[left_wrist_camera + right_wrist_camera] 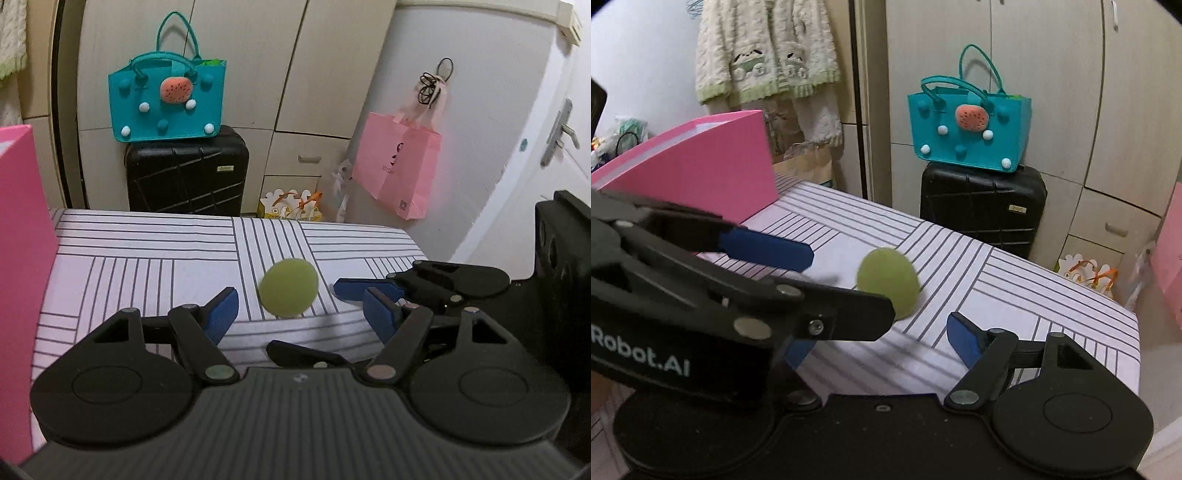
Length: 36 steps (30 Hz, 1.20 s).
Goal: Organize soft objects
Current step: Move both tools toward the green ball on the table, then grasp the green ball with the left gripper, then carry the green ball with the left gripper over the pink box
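A green soft ball [288, 288] [888, 282] rests on the striped bed sheet [147, 258] [1034, 295]. My left gripper [301, 314] is open, and the ball lies just ahead of the gap between its blue pads without touching either. My right gripper [881, 347] is open too, with the ball ahead of it and nothing gripped. The two grippers overlap: the right one's blue finger [365, 290] reaches in from the right in the left wrist view. The left one's blue finger [764, 249] crosses the right wrist view and hides part of the ball and the right gripper's left pad.
An open pink box [22, 295] [701, 166] stands on the bed to the left. Beyond the bed's far edge a teal felt bag [166, 103] sits on a black suitcase [184, 173]. A pink paper bag [399, 166] hangs on the door at right.
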### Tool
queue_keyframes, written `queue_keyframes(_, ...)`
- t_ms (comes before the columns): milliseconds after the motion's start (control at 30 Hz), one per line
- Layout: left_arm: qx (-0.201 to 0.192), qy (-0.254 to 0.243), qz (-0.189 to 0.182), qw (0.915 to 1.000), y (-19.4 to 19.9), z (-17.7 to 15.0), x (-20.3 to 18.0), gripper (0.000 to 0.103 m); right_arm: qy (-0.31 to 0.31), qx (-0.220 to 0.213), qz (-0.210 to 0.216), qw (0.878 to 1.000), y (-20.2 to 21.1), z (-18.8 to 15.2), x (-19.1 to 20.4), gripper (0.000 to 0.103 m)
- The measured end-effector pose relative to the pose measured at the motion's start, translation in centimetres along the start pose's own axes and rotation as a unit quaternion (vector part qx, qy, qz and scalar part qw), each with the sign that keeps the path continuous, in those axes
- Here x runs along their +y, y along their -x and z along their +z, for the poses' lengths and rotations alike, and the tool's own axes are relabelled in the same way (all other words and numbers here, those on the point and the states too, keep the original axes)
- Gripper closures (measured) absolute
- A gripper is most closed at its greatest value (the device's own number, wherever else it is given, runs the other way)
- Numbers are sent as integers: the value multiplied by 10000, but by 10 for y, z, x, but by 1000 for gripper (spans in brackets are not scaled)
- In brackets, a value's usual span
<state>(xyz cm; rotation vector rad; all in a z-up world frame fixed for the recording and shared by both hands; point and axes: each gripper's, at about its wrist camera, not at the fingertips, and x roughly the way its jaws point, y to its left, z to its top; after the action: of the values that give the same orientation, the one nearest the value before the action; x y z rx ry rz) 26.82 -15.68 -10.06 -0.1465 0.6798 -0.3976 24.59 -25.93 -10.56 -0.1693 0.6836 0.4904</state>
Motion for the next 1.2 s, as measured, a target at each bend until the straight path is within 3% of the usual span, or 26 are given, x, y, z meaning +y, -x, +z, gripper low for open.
queue_keyframes(333,1,292,46,9996,-21,1,9,49,266,-172,-157,9994,-13,4,4,33)
queue_keyframes(467,53,359,-103,9993,-23,0,12,64,237,-266,-221,9991,-13,4,4,60)
queue_keyframes(500,75,403,-134,9991,-23,-1,13,64,249,-276,-197,9991,-12,4,5,61)
queue_keyframes(833,155,197,-288,9993,-1,-6,3,64,412,-368,-430,9975,11,-1,24,62)
queue_keyframes(1200,341,-98,-424,9985,57,-24,-8,65,436,-406,-650,9961,58,-15,70,62)
